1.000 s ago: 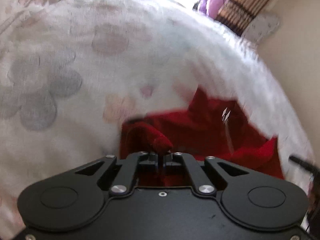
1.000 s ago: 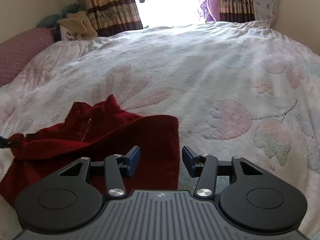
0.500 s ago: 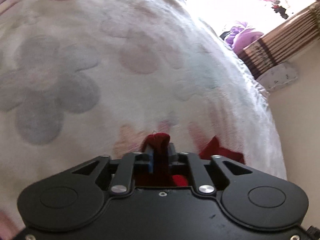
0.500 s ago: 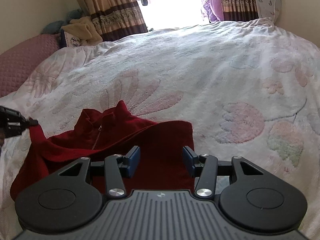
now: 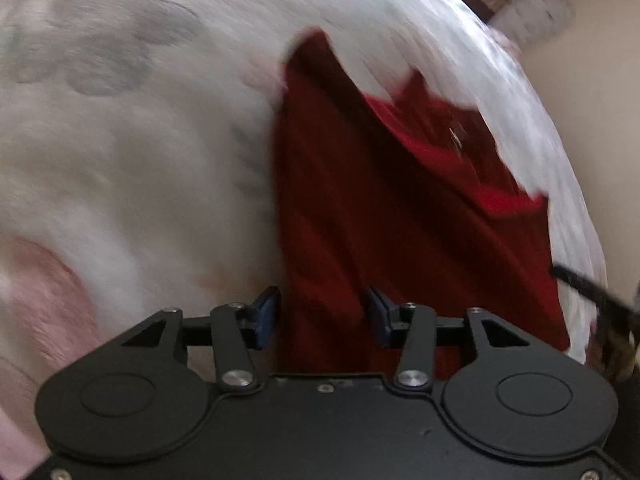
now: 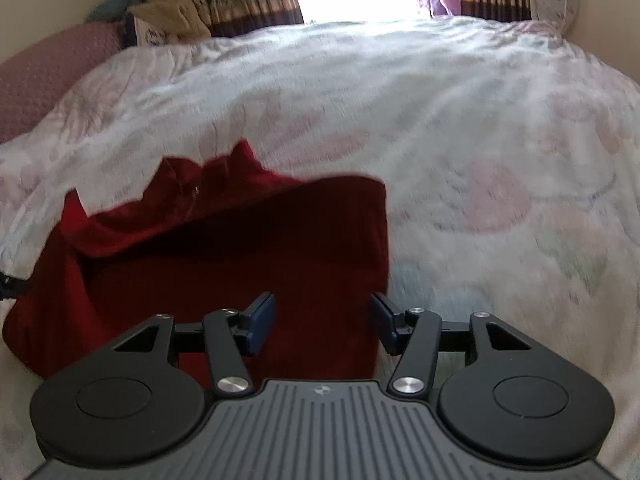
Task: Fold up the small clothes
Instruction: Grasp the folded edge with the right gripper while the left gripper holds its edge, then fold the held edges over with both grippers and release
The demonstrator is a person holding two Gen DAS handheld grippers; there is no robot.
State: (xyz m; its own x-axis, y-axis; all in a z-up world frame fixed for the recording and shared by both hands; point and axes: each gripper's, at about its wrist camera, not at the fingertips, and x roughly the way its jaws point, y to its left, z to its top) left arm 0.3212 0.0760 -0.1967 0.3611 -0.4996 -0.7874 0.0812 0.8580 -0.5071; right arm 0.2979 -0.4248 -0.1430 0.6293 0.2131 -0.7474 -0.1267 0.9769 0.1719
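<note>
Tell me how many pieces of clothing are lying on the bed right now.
1. A red zip-neck top lies on the floral bedspread, just ahead of both claws. Anything beyond the camera views could be hidden.

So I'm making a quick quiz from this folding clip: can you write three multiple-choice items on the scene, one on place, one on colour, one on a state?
1. Where does the garment lie?
A. On the flowered bedspread
B. On a wooden floor
C. On a hanger

2. What colour is the garment?
A. Blue
B. Red
C. Yellow

3. How does the left gripper stand?
A. Shut on the collar
B. Out of view
C. Open, gripping nothing

Key:
1 A, the cloth lies spread on the bedspread in both views.
2 B, it is deep red all over.
3 C, its jaws have just been opening; the pads stand apart above the red cloth without pressing it. The right gripper is open as well.
</note>
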